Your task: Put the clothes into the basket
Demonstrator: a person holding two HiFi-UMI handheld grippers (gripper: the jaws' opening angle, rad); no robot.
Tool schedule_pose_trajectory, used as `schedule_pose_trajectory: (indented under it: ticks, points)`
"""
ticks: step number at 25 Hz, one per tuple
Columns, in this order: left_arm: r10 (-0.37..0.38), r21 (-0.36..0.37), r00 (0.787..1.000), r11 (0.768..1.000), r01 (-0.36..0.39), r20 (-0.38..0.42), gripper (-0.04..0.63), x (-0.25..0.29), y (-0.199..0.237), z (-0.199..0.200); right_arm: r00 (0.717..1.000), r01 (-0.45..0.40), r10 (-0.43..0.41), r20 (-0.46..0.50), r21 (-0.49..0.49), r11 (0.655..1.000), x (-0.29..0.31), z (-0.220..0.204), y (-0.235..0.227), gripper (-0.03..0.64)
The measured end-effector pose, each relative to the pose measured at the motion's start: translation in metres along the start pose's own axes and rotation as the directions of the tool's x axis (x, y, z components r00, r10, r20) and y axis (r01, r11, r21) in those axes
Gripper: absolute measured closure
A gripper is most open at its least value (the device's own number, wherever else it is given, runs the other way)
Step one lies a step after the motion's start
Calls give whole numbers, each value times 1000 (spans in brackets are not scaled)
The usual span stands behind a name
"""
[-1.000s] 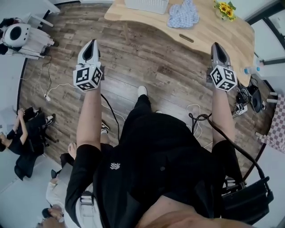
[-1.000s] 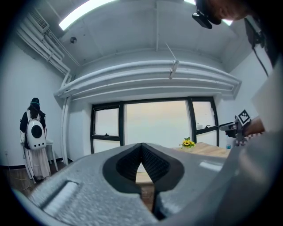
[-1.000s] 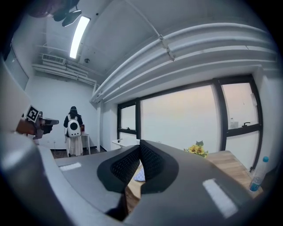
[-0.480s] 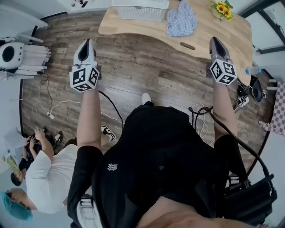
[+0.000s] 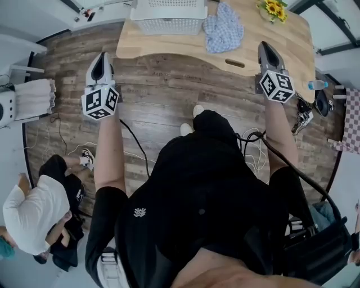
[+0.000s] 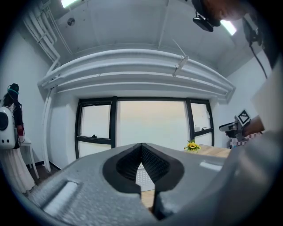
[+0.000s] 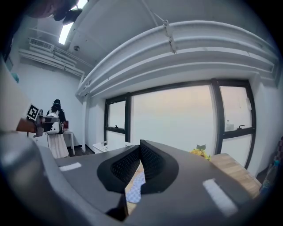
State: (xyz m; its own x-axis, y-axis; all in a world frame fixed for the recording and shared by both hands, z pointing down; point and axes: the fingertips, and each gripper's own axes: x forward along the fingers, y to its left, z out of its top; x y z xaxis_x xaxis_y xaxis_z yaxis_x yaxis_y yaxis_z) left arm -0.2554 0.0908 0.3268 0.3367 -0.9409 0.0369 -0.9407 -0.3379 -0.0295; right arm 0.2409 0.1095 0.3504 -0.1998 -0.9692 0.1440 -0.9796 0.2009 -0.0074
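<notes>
**Head view: checked garment on the table beside the basket, both grippers closed and empty**

A crumpled blue-and-white checked garment (image 5: 223,32) lies on the light wooden table (image 5: 253,48), just right of the white perforated plastic basket (image 5: 169,17) that stands on the same tabletop. The two look close together, but whether they touch cannot be told. The garment is outside the basket.

A small bunch of yellow sunflowers (image 5: 270,8) stands further right, near the table's far edge.

The right gripper (image 5: 262,46) is held over the table's near edge, to the right of the garment and apart from it. In the right gripper view its jaws meet at the tips with nothing between them; the checked cloth shows beyond them on the tabletop.

The left gripper (image 5: 102,55) is held over the dark wood-plank floor (image 5: 163,95), short of the table's left corner. In the left gripper view its jaws are also together and empty, and the basket's perforated wall shows beyond them.

A clear plastic bottle (image 5: 316,85) lies off the table's right end. A person in a white top (image 5: 34,211) crouches on the floor at lower left.
</notes>
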Motion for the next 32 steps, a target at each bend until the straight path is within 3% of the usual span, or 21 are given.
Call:
schedule_pose_trajectory:
  ticks: [18,25,32]
  points:
    - [37,5,999,999,-37,-16,595,109,36,-6,1000,8,-7,-24,39,999,130,-17,-50,617]
    - [57,-3,998,998,-57,-24,595,190,44,-1,999,-14,15,-34,25,1000,215,-1,-82,617]
    - [69,5,997,998,-68,-39,595,258,48,1,998,-23,26,-63,54,998,286,-16,-112,617]
